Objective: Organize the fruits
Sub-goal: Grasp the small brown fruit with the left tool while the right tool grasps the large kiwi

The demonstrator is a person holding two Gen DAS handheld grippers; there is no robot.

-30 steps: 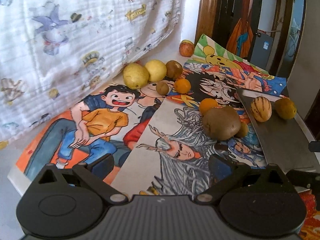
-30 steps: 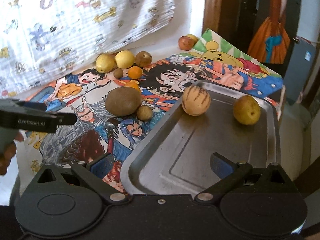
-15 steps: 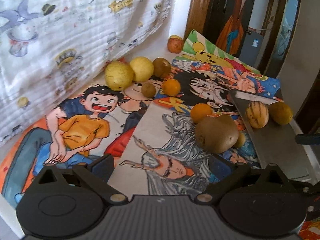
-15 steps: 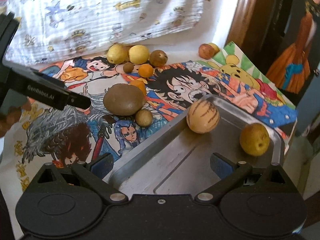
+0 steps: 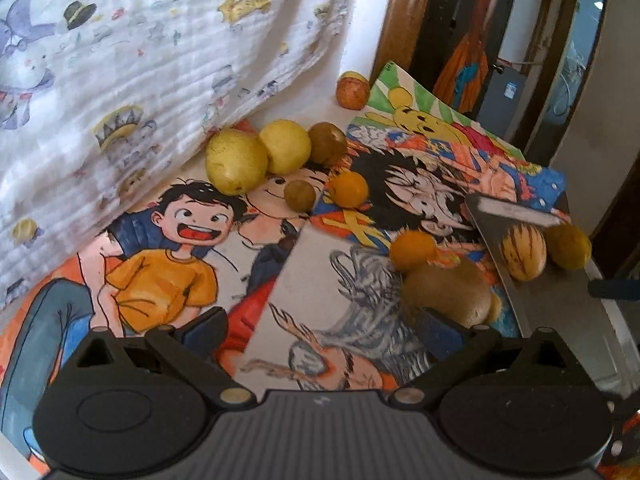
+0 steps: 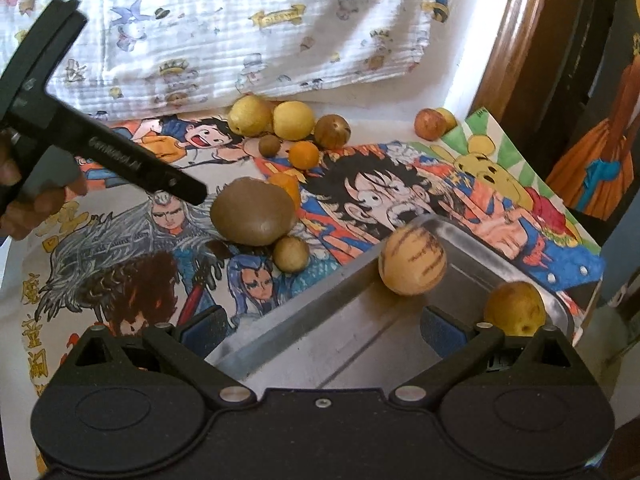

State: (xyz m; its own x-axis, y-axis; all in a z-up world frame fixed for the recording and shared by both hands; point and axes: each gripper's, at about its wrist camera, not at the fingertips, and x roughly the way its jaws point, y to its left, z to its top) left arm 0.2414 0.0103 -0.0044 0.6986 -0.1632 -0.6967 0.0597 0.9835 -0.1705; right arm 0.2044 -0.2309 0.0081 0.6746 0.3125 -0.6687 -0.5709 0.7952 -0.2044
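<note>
The left claw (image 5: 320, 328) is spread and empty, hovering low over the cartoon posters (image 5: 168, 264), with the large brown fruit (image 5: 446, 294) just beyond its right finger; the right claw (image 6: 322, 326) is likewise spread and empty above the metal tray (image 6: 304, 344), where a striped fruit (image 6: 412, 261) and a yellow fruit (image 6: 514, 308) sit; the rest lie on the tabletop: a small brown fruit (image 6: 291, 253) touching the big one, an orange (image 6: 285, 185) behind it, a far cluster by the printed cloth (image 6: 240, 40). A grab at the big fruit could likely nudge its neighbours rolling; round fruit may slip from the pads; loose posters might slide.
</note>
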